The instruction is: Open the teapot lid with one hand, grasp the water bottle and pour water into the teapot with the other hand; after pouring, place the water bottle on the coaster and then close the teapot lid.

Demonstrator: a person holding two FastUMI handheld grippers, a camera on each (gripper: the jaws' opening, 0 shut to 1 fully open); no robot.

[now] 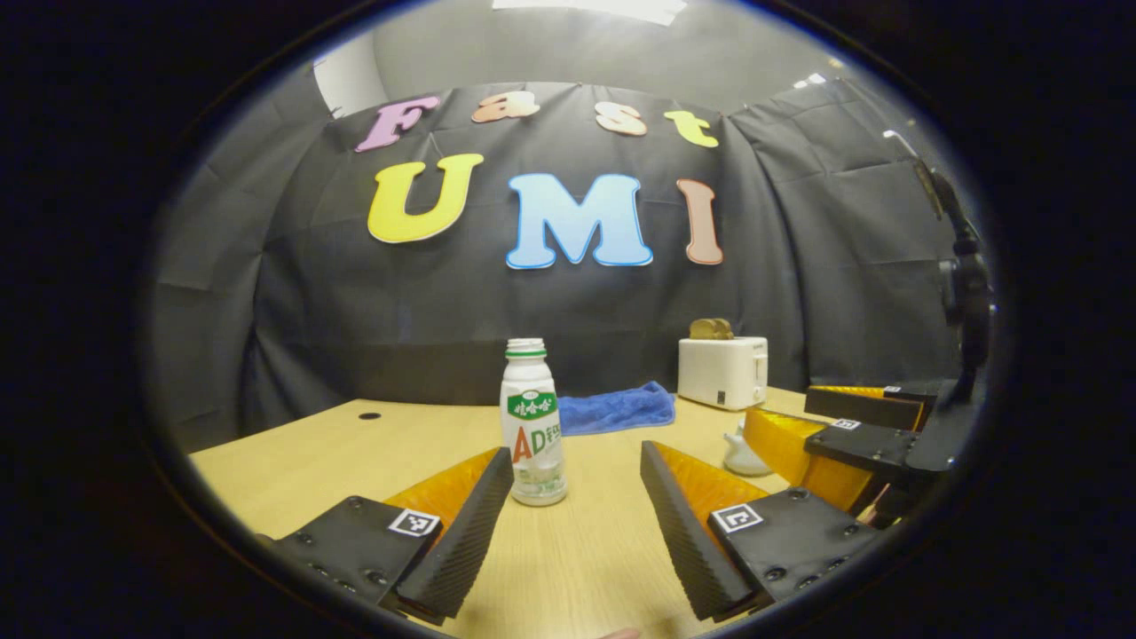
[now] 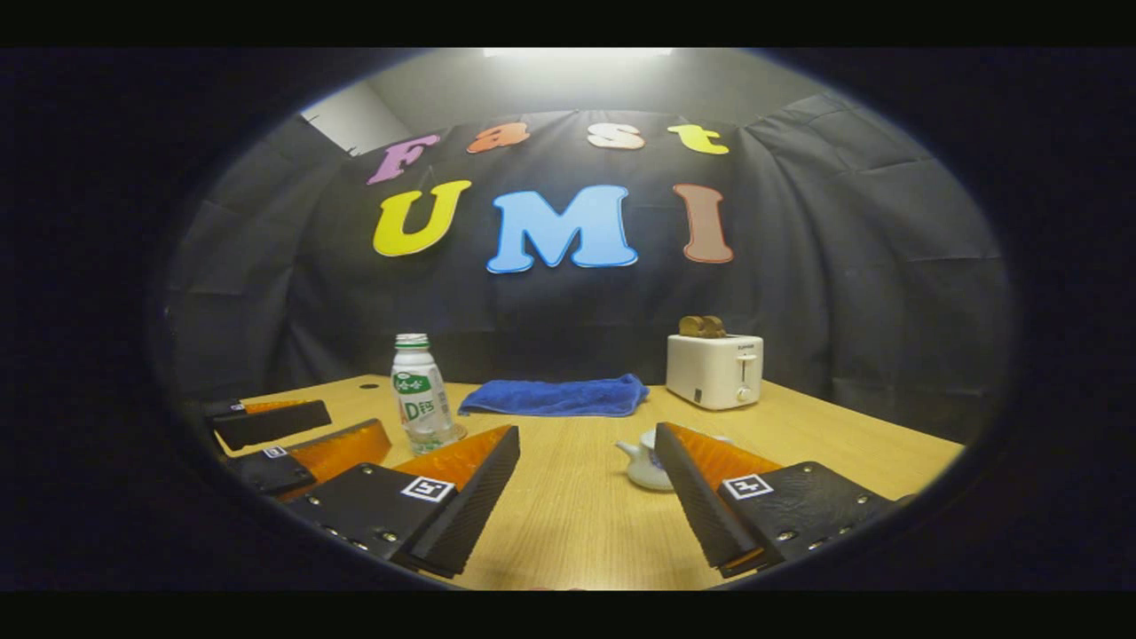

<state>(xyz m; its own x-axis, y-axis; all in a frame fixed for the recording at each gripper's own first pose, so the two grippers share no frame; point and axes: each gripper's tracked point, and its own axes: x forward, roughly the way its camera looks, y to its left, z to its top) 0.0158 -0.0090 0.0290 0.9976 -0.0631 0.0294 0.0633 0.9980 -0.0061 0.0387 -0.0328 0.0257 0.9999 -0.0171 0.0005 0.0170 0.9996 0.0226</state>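
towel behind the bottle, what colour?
Blue. The towel shows best in the right gripper view.

A capped white water bottle (image 1: 532, 422) with a green label stands upright, well apart from the small white teapot (image 2: 645, 463).

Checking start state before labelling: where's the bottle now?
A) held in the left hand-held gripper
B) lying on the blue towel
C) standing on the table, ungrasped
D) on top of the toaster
C: the bottle stands upright on the table, ahead of the open left hand-held gripper, no finger touching it.
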